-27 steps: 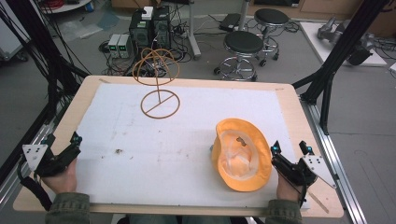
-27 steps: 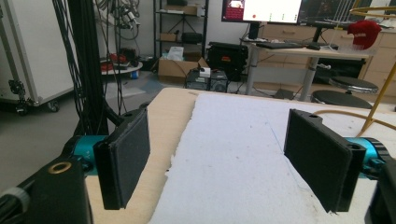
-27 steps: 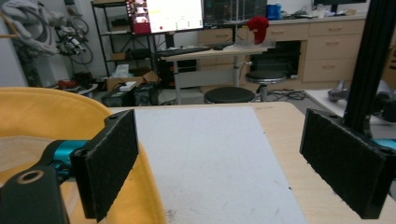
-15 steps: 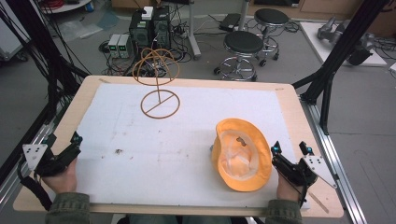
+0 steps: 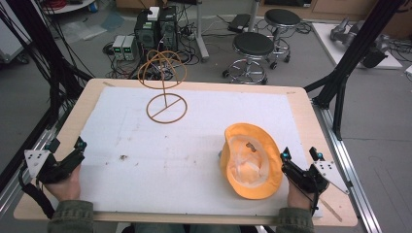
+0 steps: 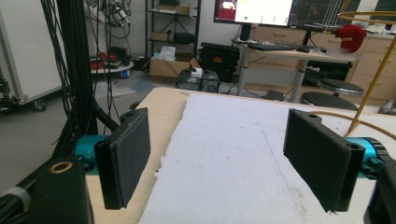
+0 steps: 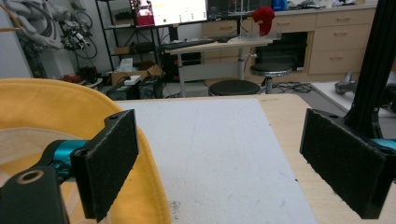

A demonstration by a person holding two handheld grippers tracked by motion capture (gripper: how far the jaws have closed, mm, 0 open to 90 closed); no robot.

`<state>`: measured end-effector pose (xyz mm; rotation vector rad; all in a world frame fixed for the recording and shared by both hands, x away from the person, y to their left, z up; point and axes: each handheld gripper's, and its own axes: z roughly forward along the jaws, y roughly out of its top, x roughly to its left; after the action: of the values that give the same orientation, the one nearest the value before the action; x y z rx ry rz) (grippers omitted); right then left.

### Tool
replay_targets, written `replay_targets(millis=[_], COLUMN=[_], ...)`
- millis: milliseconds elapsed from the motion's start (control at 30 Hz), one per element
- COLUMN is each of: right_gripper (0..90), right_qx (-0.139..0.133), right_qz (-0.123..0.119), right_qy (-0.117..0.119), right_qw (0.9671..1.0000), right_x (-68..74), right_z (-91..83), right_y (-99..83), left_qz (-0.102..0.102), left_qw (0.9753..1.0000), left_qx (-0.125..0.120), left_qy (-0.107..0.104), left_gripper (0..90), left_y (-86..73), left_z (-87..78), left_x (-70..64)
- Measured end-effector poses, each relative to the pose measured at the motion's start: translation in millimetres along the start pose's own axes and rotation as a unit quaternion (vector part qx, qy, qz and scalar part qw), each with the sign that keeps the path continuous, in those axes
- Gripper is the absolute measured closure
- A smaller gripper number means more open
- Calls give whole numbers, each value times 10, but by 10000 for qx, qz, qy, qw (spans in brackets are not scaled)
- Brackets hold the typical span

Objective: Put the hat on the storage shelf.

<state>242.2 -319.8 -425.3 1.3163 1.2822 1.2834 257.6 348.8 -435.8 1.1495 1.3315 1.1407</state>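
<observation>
**Rig appearance**

Both handheld units: black bodies, teal cylinders at the jaw bases, flat rectangular black foam-faced jaws. Left gripper [image 5: 65,145] and right gripper [image 5: 299,153] each carry a grey three-cornered plate with small dark dots. Black cable trails off each. Brass-ringed screw hole on each body. Olive-green sleeves [image 5: 70,217].

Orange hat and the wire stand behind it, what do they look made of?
The orange brimmed hat looks like soft matte cloth with a paler lining inside: its brim sags unevenly. The tan ring-shaped wire stand looks like thin rigid rod, probably coated metal, holding clean hoops above a round base.
</observation>
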Motion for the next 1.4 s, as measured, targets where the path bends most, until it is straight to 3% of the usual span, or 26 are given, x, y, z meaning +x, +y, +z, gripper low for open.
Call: replay_targets(millis=[200,433,600,800,1100,1400], right_gripper=[107,107,107,107,107,107], right_qx=[-29,-31,-28,82,239,370], right_qz=[-155,-95,-275,-285,-335,-511], right_qy=[77,348,618,778,1218,1467], right_qw=[9998,9993,9977,9965,9917,9872], right_x=[29,113,258,366,600,777], right_z=[-1,-18,-16,10,8,21], right_y=[60,205,283,283,345,344], left_qz=[11,18,17,22,29,8], left_qw=[10000,10000,10000,10000,10000,10000], left_qx=[12,17,26,18,19,-3], left_qy=[10,18,22,32,13,19], left_gripper=[234,236,236,236,236,236], left_y=[-2,-3,-4,-3,-5,-2], left_z=[5,10,13,12,16,13], left_x=[5,1,3,3,1,4])
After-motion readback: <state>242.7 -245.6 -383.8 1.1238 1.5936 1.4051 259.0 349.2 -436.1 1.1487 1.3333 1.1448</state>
